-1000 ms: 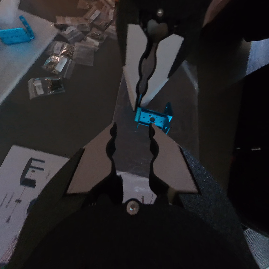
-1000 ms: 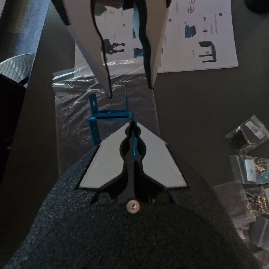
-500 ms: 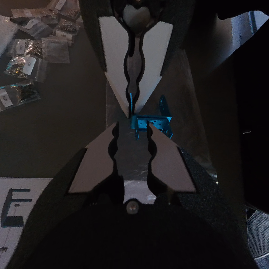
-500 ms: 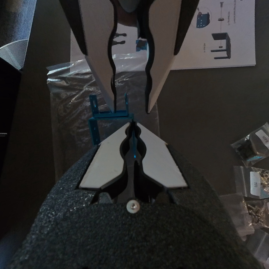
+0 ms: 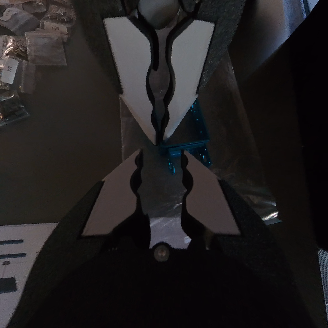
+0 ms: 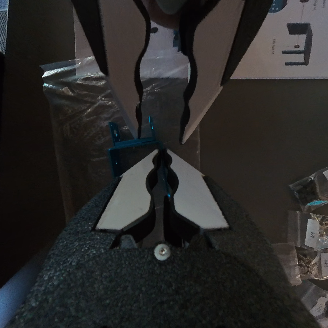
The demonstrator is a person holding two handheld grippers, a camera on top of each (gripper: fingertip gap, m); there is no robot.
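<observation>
Two blue metal U-brackets [image 6: 134, 142] sit back to back above a clear plastic bag [image 6: 79, 106]. My right gripper [image 6: 162, 150] is shut on one flange of the near bracket. In the left wrist view it comes in from the top [image 5: 160, 142]. My left gripper [image 5: 163, 152] is open and faces it tip to tip. Its jaws straddle one flange of the far bracket [image 5: 171, 164] without closing on it. In the right wrist view the left gripper [image 6: 160, 138] reaches down from the top. Another flange [image 5: 197, 120] stands behind the right gripper.
A white instruction sheet [image 6: 266, 53] lies on the dark table beyond the bag and also shows in the left wrist view [image 5: 26, 248]. Several small clear bags of hardware lie to one side [image 6: 310, 230] [image 5: 35, 44].
My left gripper has moved in toward the brackets until its open jaws straddle a flange. The right gripper has stayed shut on its flange.
</observation>
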